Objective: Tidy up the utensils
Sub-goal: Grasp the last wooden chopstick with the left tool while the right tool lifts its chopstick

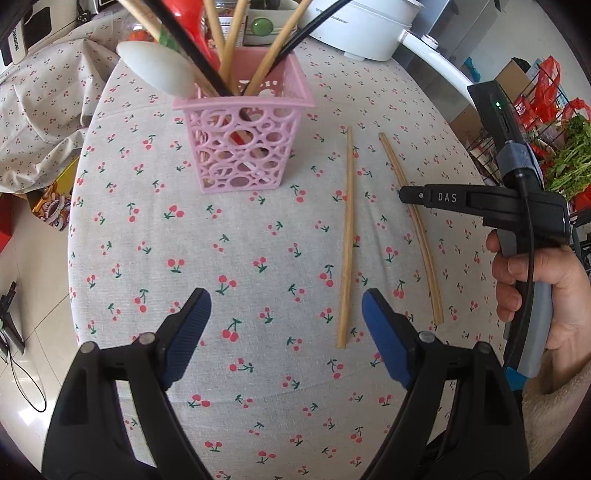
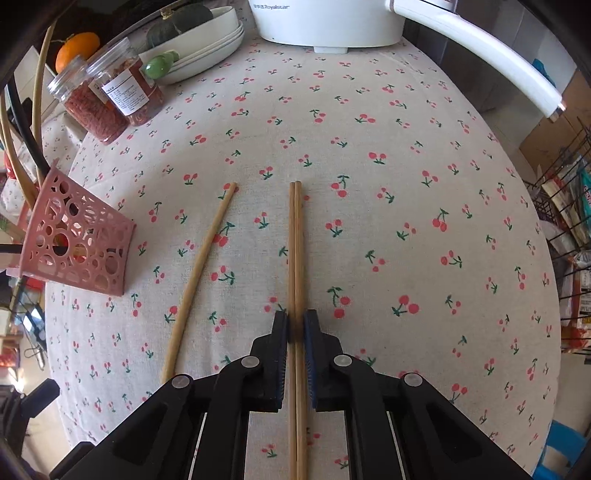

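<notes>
A pink perforated basket (image 1: pixel 242 142) stands on the cherry-print tablecloth and holds several chopsticks, a white spoon and a red utensil. It also shows in the right wrist view (image 2: pixel 79 243) at the left. A single wooden chopstick (image 1: pixel 346 236) (image 2: pixel 197 284) lies on the cloth. A pair of wooden chopsticks (image 1: pixel 412 229) (image 2: pixel 296 258) lies to its right. My right gripper (image 2: pixel 295 325) (image 1: pixel 404 194) is shut on the pair, low at the cloth. My left gripper (image 1: pixel 286 306) is open and empty, in front of the basket, just left of the single chopstick.
A white electric pot (image 2: pixel 328 22) with a long handle stands at the back. Two clear jars of red contents (image 2: pixel 107 92) and stacked white plates (image 2: pixel 207 48) with produce are at the back left. A wire rack (image 2: pixel 565 229) with bags stands off the table's right edge.
</notes>
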Available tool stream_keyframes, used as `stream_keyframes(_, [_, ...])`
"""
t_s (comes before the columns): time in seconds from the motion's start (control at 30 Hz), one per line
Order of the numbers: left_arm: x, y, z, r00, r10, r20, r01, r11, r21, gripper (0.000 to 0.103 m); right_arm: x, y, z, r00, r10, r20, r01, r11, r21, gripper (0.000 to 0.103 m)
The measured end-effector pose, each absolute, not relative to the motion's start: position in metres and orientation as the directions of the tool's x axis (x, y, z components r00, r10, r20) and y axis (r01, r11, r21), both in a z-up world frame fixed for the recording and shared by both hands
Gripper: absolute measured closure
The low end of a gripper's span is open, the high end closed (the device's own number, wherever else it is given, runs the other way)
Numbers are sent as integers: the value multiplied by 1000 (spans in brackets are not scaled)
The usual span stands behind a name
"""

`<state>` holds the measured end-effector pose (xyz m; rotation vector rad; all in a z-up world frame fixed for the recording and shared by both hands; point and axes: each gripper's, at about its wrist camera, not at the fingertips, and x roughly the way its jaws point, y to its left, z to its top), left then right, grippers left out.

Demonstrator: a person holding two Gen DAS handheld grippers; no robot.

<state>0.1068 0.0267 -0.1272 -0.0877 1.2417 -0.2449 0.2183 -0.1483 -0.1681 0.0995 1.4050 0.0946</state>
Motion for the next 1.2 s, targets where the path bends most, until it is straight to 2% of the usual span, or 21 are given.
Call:
stream_keyframes(0.07, [107, 16, -128, 298, -244, -923, 165, 965, -202, 19, 211, -164, -162, 174, 140, -975, 6, 990, 143, 94])
stream_keyframes(0.13, [107, 5, -128, 297, -254, -920, 192, 960, -203, 24, 206, -182, -154, 193, 155, -969, 20, 987, 161, 94])
stream_keyframes(0.2, [110, -9, -130, 291, -257, -922, 231, 953, -193, 47, 197, -197, -145, 213, 173, -962, 37, 982, 185, 94])
stream_keyframes(0.3, [123, -29, -133, 284, -233, -930, 255, 953, -161, 67, 186, -216, -134, 229, 207, -951, 50, 973, 224, 94])
stream_keyframes(0.5, [158, -67, -140, 291, -153, -944, 280, 958, -69, 85, 171, -242, -122, 254, 246, -936, 39, 964, 264, 94])
stream_keyframes(0.9, [198, -93, -168, 232, 66, -970, 237, 964, 123, 87, 162, -268, -118, 271, 302, -914, 38, 946, 323, 94])
stream_keyframes(1.03, [202, -89, -168, 211, 65, -975, 205, 973, 110, 87, 158, -270, -114, 277, 319, -906, 36, 939, 342, 94])
stream_keyframes(1.07, [202, -89, -169, 204, 67, -977, 203, 973, 109, 95, 157, -269, -113, 278, 328, -903, 36, 936, 351, 94])
stream_keyframes(1.2, [189, -84, -153, 266, 43, -963, 210, 972, 102, 95, 155, -265, -106, 294, 344, -892, 27, 929, 368, 94])
